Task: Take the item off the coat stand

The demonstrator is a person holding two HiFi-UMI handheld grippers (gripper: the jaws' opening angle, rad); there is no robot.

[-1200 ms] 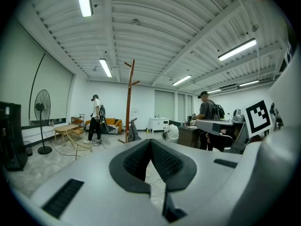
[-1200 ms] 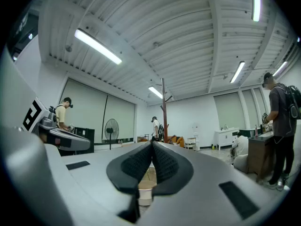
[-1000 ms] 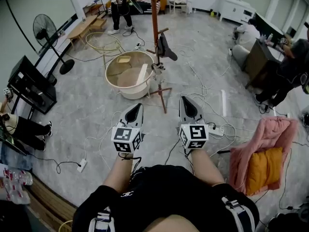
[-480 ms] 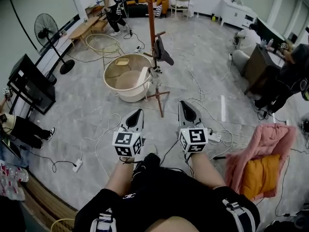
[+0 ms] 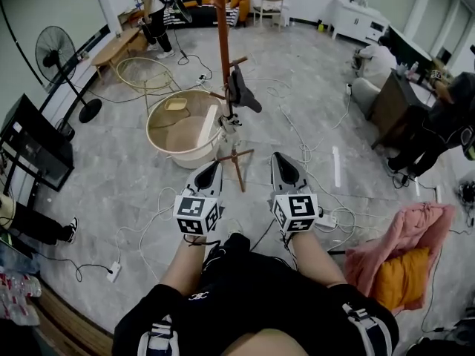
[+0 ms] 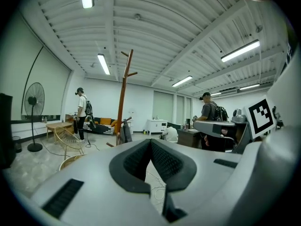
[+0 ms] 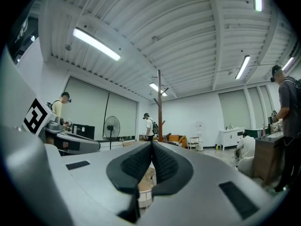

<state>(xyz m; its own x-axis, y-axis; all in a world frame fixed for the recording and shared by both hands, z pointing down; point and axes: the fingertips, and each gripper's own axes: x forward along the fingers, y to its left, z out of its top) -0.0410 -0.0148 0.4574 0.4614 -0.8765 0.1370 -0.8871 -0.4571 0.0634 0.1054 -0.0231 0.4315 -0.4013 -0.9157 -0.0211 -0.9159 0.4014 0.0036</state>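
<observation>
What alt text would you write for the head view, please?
Seen from above, a person points a left gripper and a right gripper, both shut and empty, toward a wooden coat stand with a dark item hanging on a low peg. A round tub sits beside the stand on the grey floor.

The coat stand (image 5: 222, 28) is reddish-brown wood. The item (image 5: 242, 95) hanging on it looks black or dark grey, hard to tell from here. The left gripper (image 5: 211, 165) and right gripper (image 5: 280, 158) are pale grey with black-and-white square markers. The floor (image 5: 111, 169) is marbled grey, the tub (image 5: 182, 154) beige and the cushion (image 5: 401, 280) orange.
</observation>
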